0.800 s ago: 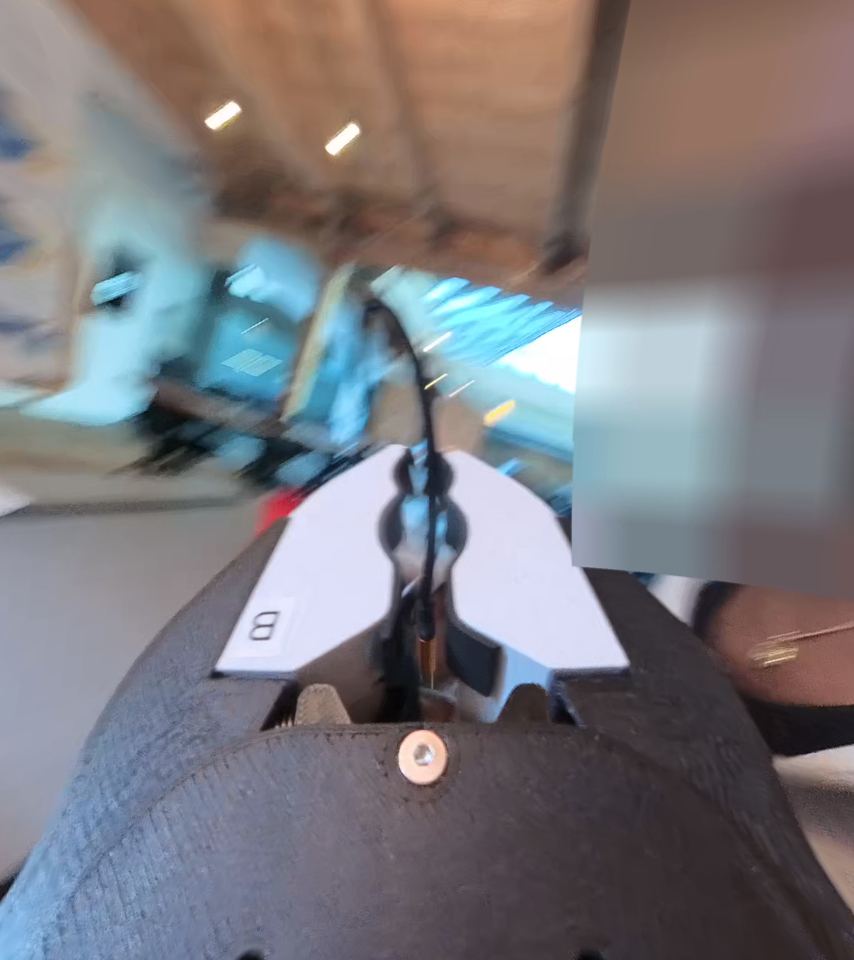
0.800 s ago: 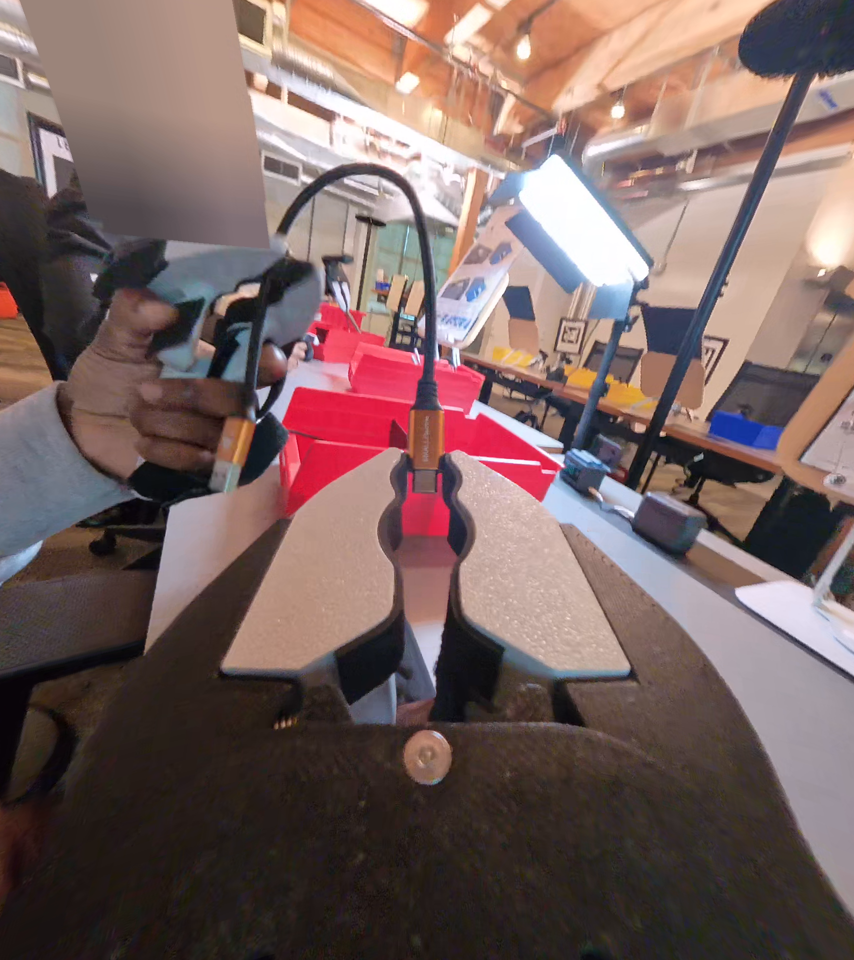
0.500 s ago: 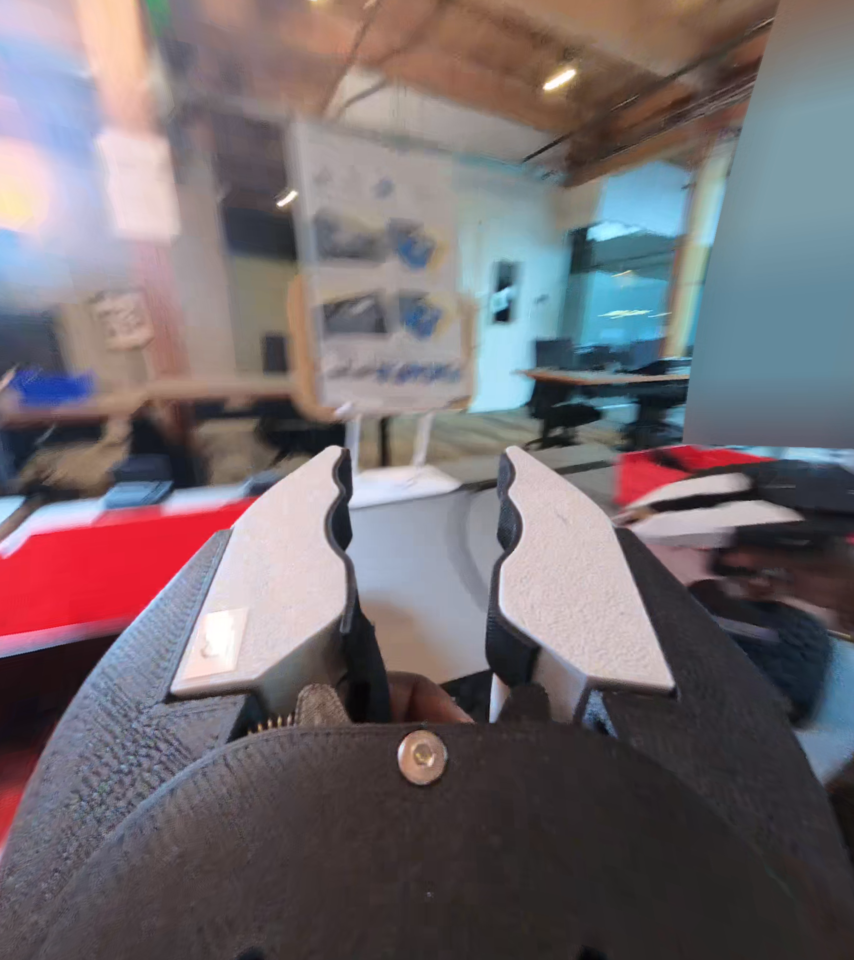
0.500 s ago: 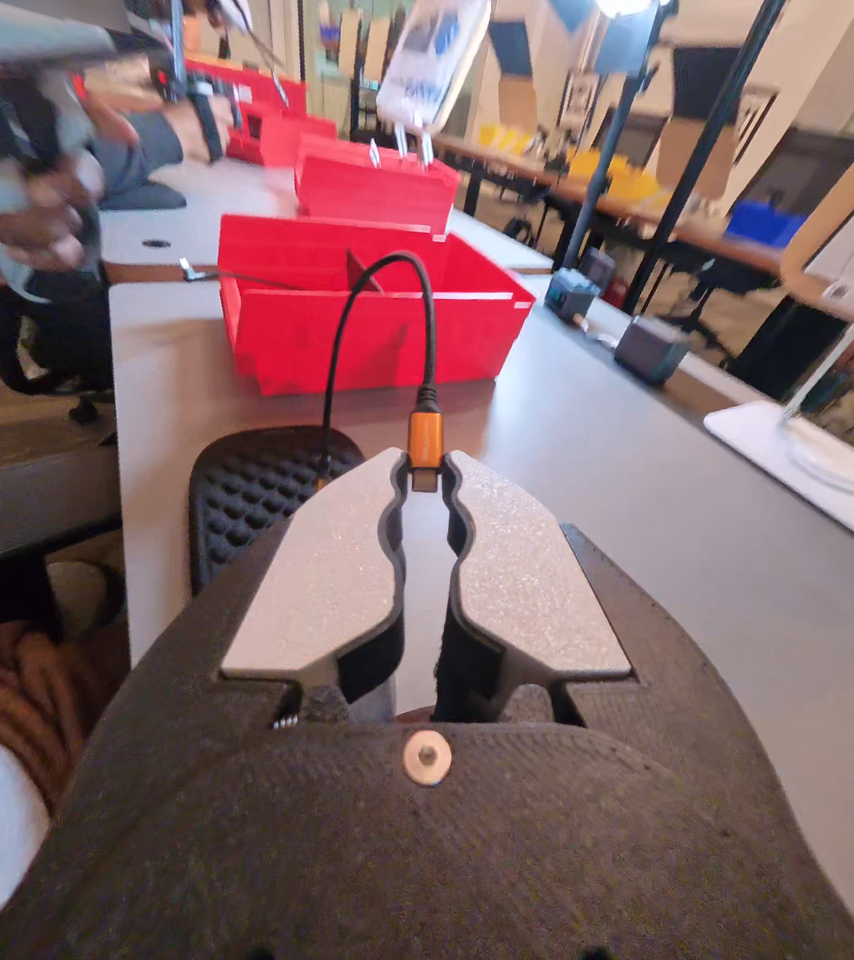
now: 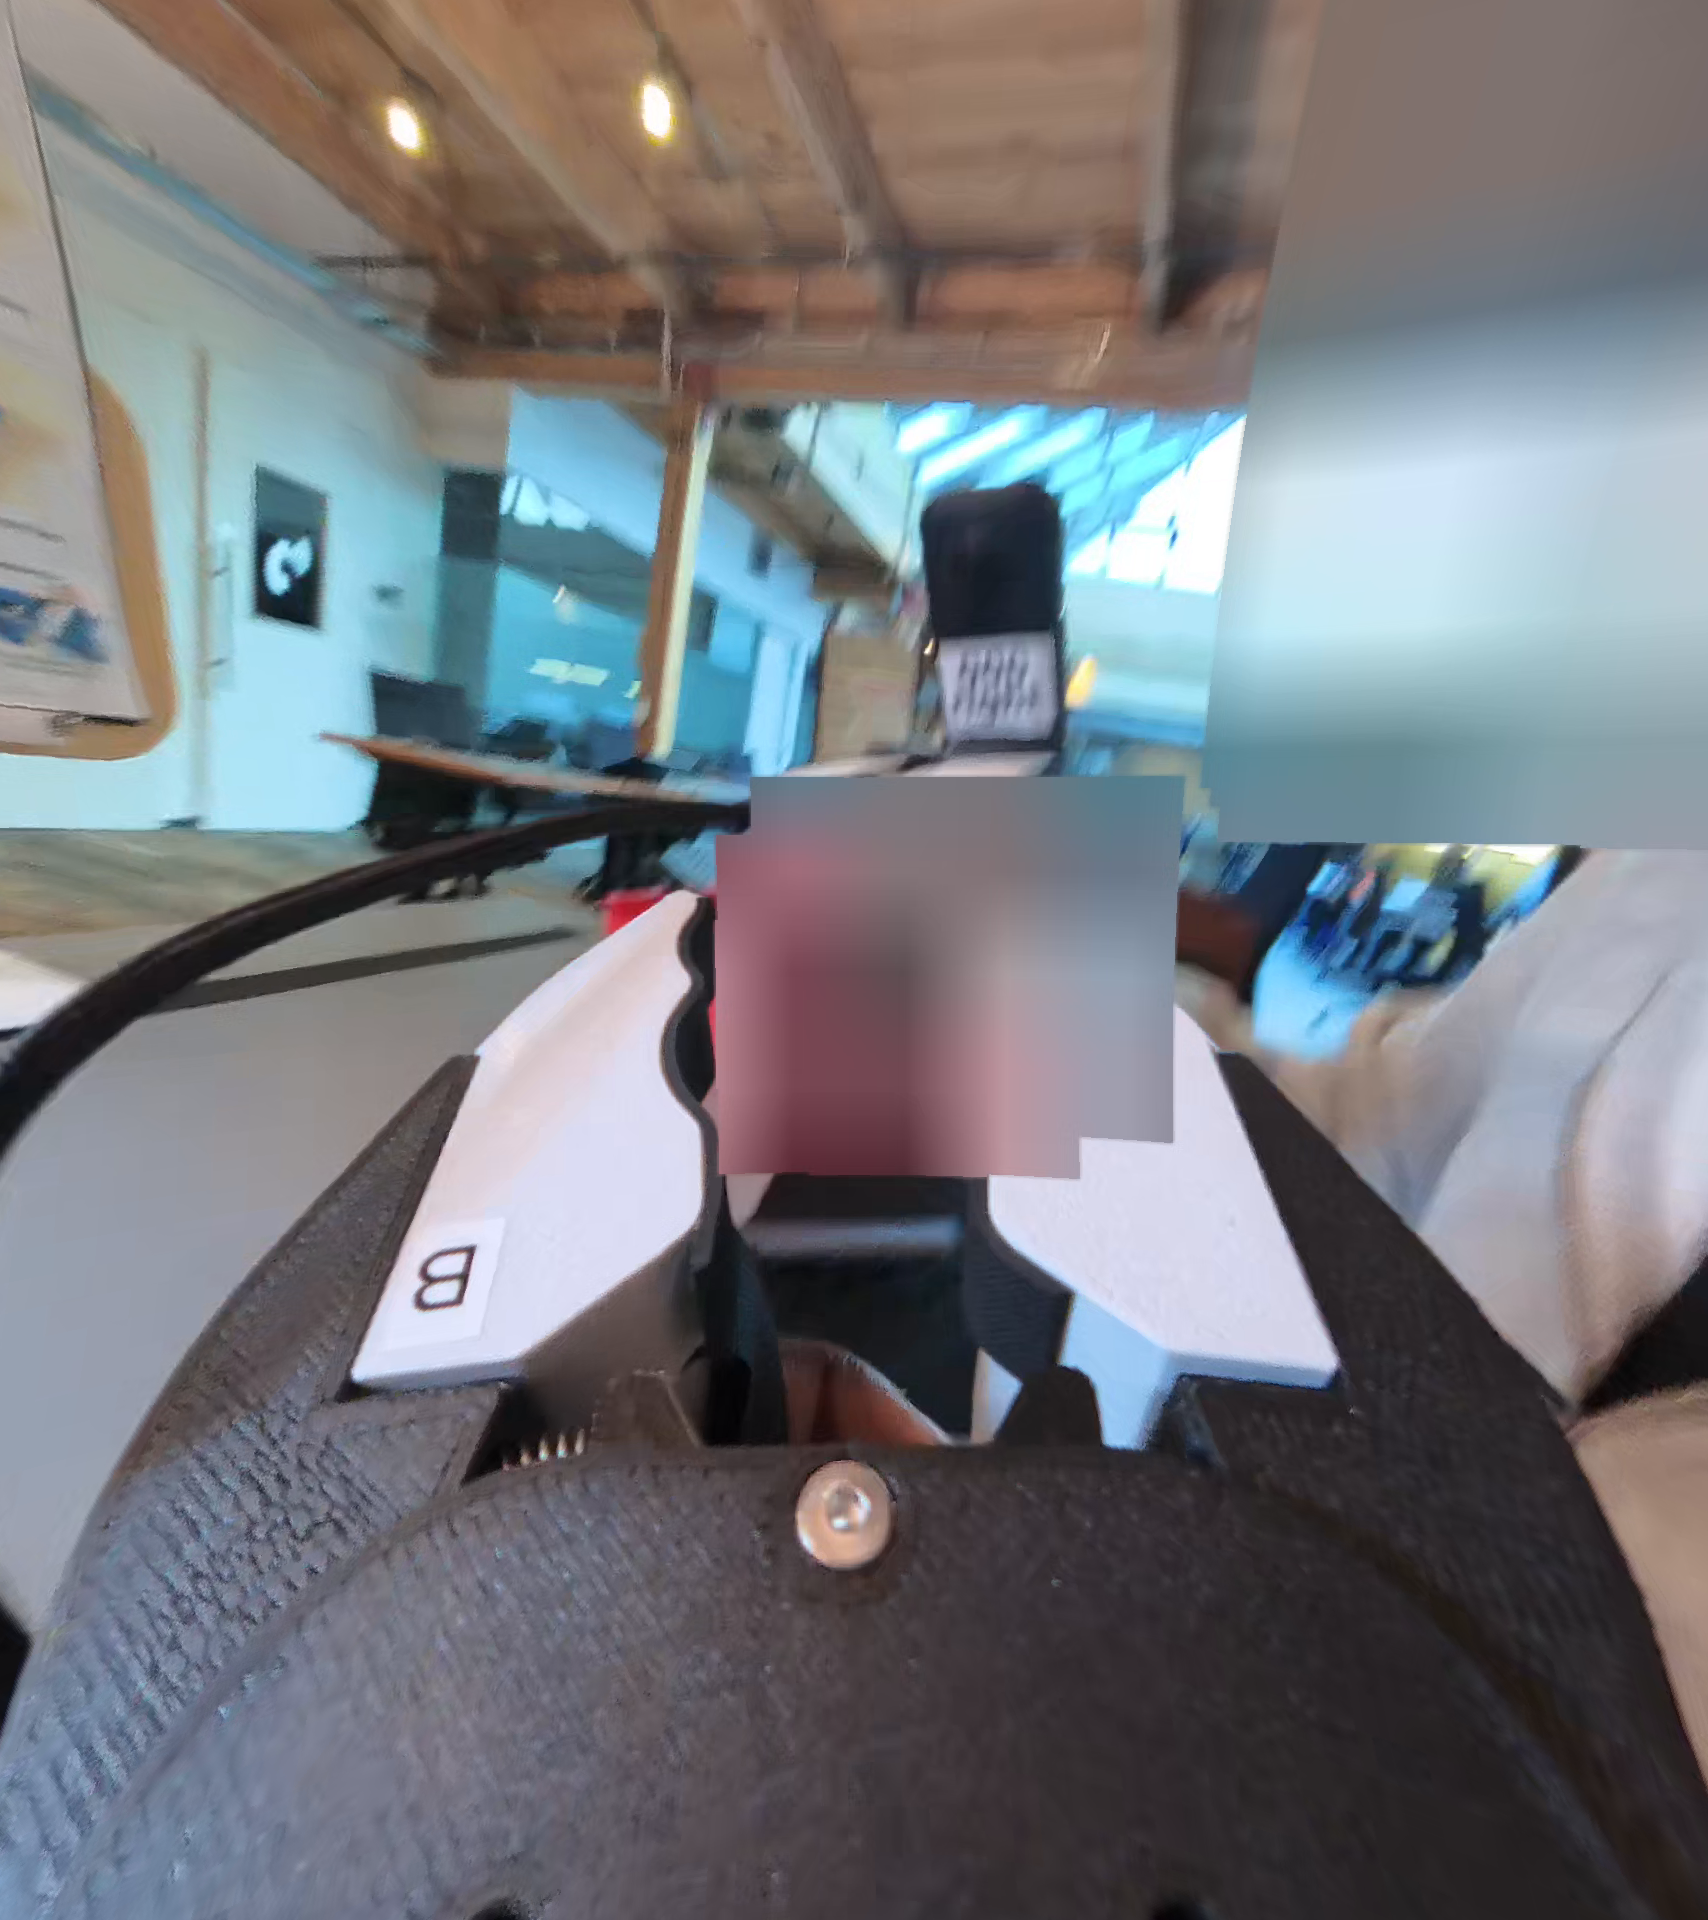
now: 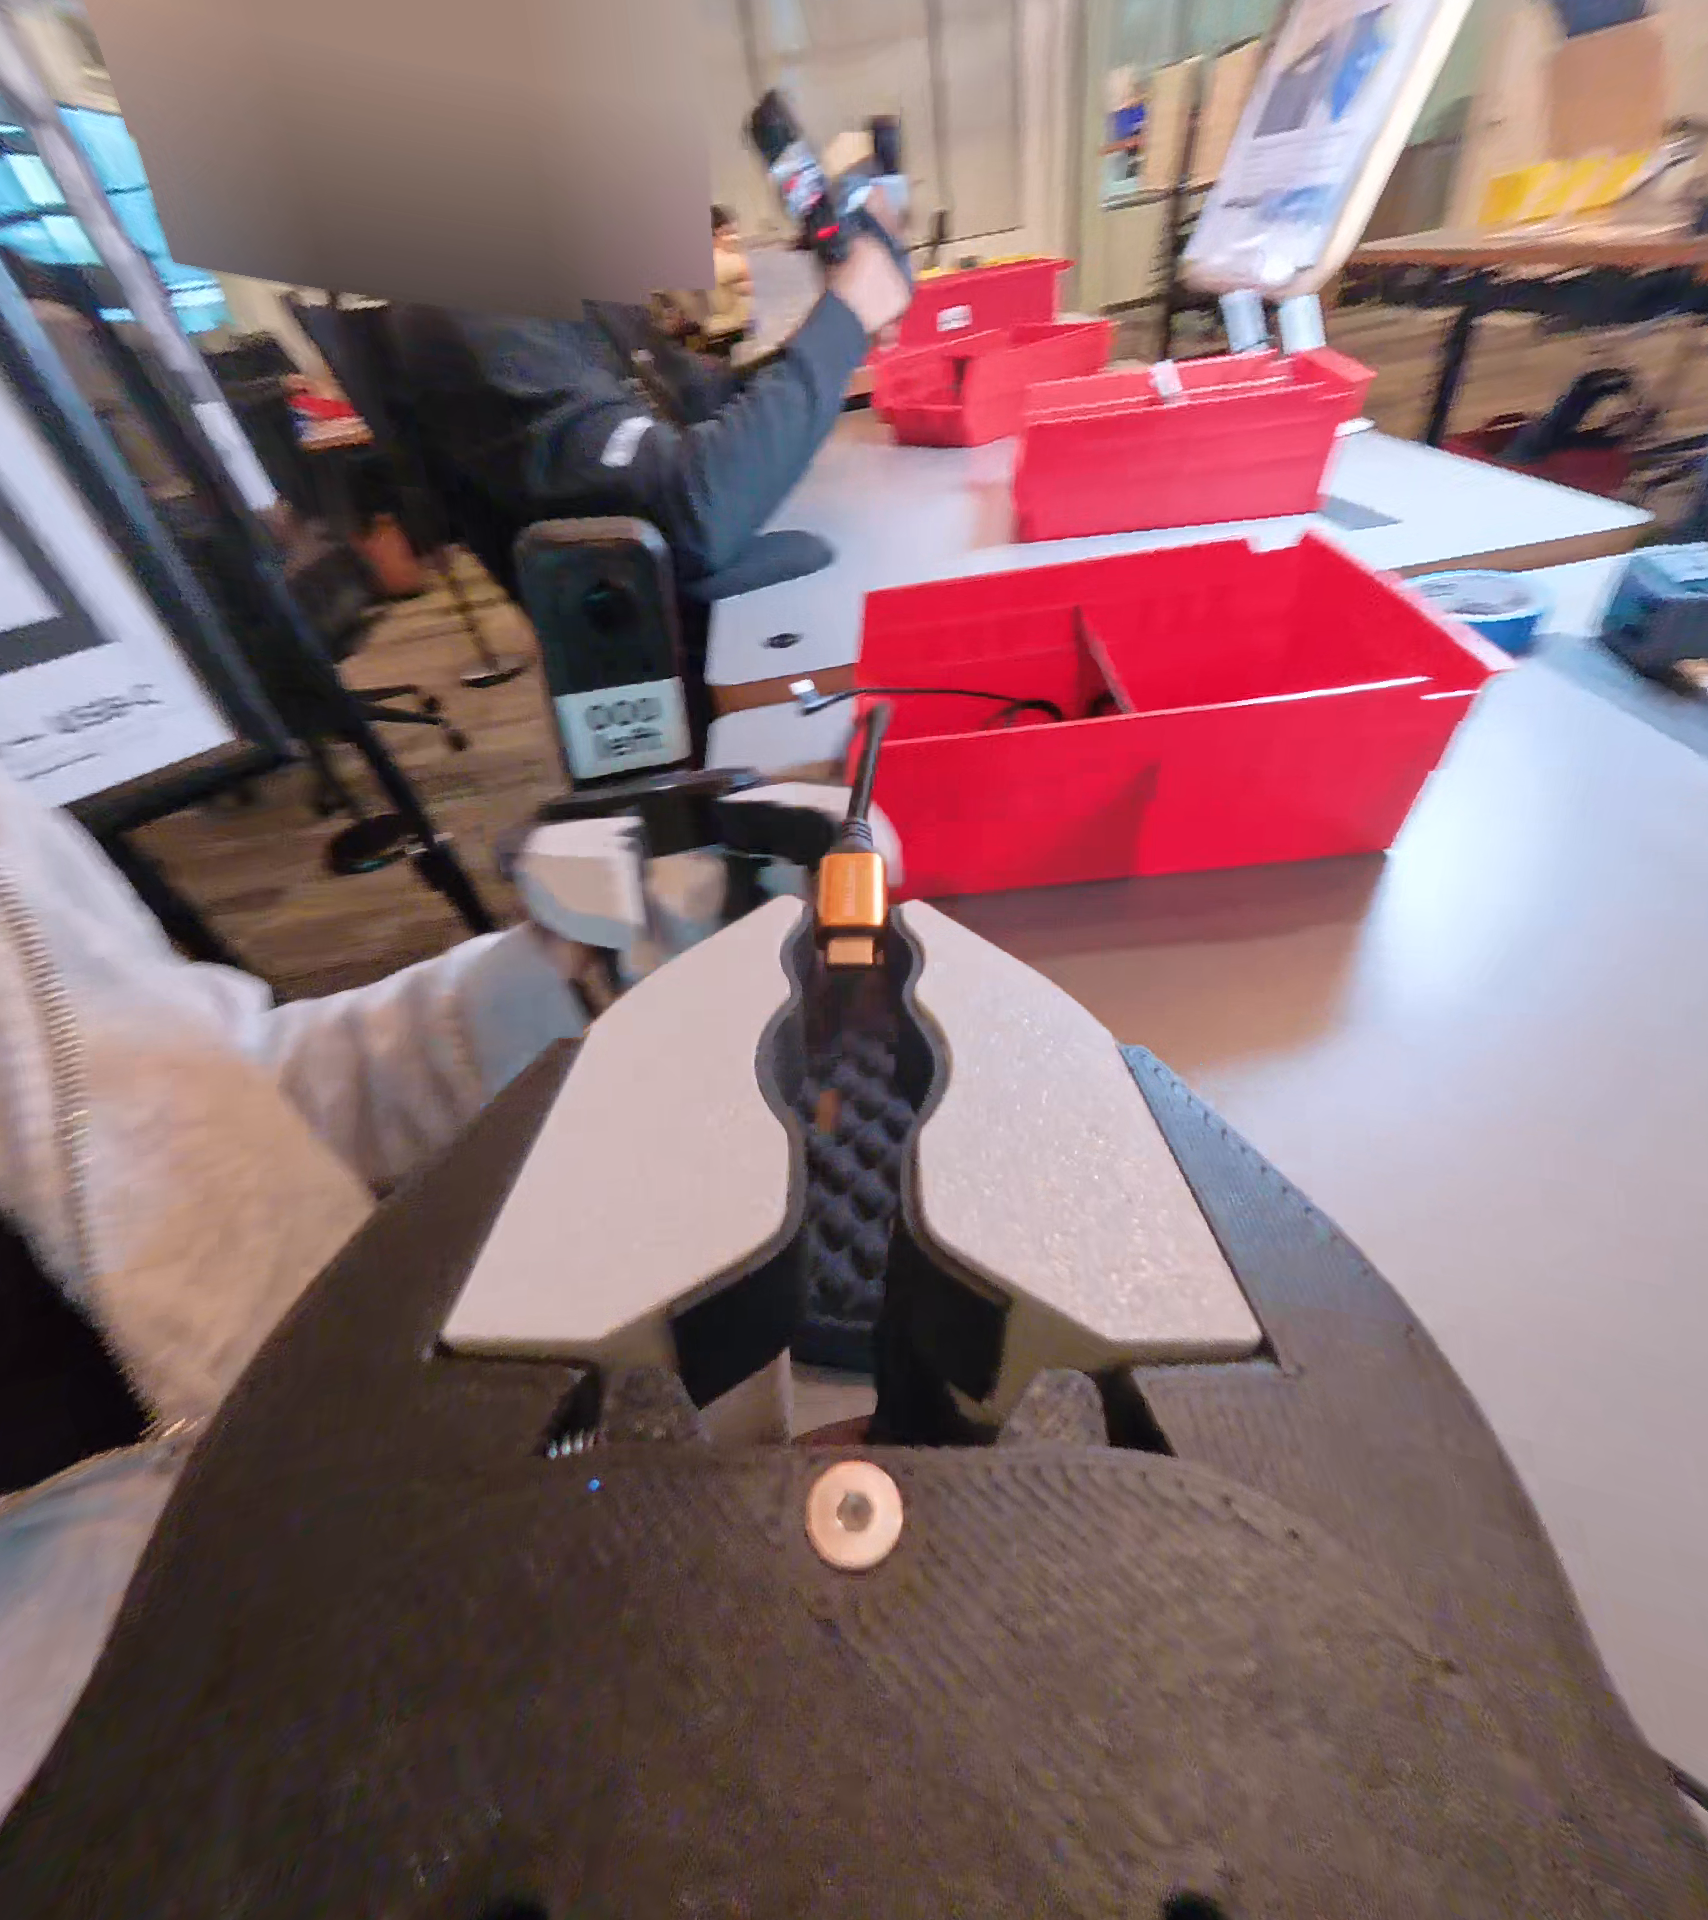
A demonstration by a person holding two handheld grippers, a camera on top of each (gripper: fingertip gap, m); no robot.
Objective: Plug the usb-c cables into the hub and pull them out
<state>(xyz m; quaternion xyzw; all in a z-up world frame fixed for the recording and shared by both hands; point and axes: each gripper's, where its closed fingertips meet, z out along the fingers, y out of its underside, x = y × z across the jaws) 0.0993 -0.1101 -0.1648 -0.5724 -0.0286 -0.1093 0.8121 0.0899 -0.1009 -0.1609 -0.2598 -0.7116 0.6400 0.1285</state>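
My right gripper is shut on the orange plug of a black USB-C cable, which rises from its tips. A black textured pad shows below, between the fingers. My left gripper has its jaws apart; a mosaic patch covers its tips. A black cable arcs past its left side, outside the fingers. The left gripper also shows in the right wrist view, just left of the plug. No hub is in view.
A red divided bin with a cable in it stands on the grey table ahead. More red bins, a blue tape roll and a dark box lie beyond. A light sleeve is at left. Less than 4 cm separates the two grippers' tips.
My left gripper let go of the cable end, opened and swung round. My right gripper kept the orange plug, came down over the table and turned left towards the left gripper.
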